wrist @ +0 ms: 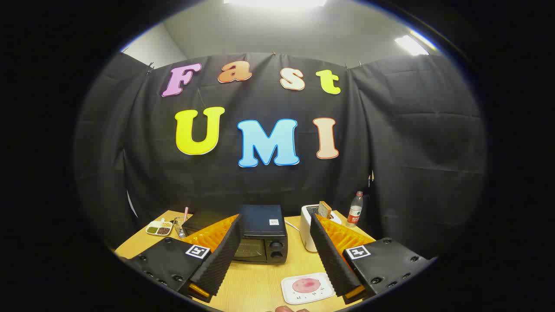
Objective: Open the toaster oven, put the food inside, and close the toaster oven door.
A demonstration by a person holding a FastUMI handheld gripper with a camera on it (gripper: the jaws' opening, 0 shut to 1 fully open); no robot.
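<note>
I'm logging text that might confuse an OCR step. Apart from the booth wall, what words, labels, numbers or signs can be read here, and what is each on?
None can be read as words.
Oven: small white sticker on top, too small to read.
Bottle: red label, blurred.
Claw, open: a square black-and-white marker on each finger, a pattern, no text.
Plate: small dark marks on the rim, unreadable.

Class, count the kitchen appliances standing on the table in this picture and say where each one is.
2. The black toaster oven stands just ahead of the open gripper, door closed. The white toaster is beside it, bread in its slot. Others may be hidden behind the fingers.
</note>
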